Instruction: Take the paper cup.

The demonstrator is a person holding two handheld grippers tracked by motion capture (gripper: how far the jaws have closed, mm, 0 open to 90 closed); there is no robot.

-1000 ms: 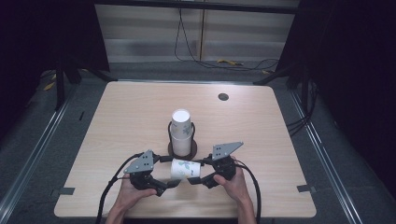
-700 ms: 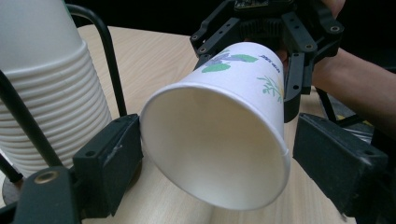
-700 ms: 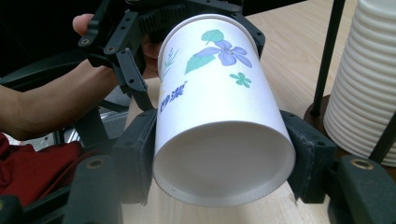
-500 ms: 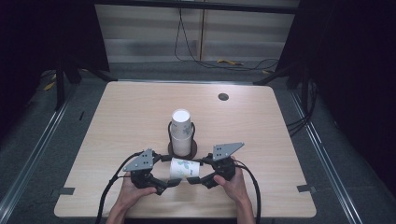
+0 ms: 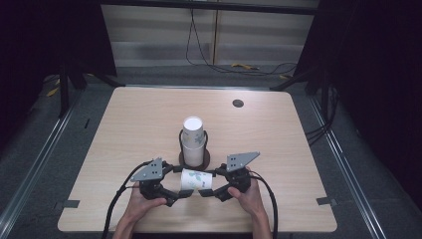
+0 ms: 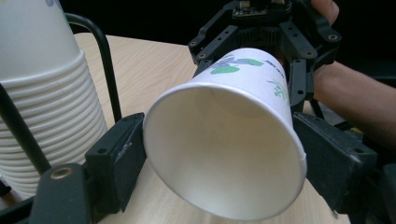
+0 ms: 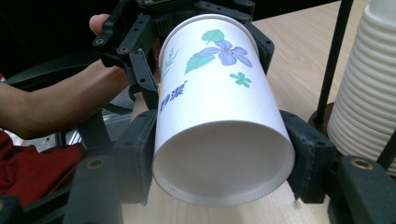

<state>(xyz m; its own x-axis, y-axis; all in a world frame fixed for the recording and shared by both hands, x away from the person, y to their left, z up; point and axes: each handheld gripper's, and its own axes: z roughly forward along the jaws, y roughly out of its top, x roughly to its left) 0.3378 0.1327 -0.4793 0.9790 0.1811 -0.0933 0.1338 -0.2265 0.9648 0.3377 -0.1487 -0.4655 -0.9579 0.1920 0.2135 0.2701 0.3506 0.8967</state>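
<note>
Since the earlier frame my left gripper (image 5: pixel 180 193) has been closing around the flowered paper cup's (image 5: pixel 195 179) rim end, just before the cup stack (image 5: pixel 193 141), pads about touching. My right gripper (image 5: pixel 208 191) clamps its base. Squeezing further could crush the thin rim.

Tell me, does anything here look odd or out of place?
Only one thing: a flower-printed white paper cup lies sideways off the table, between the left gripper and right gripper, while the stack of white paper cups stands upright in its black wire holder. Nothing spilled or crushed.
</note>
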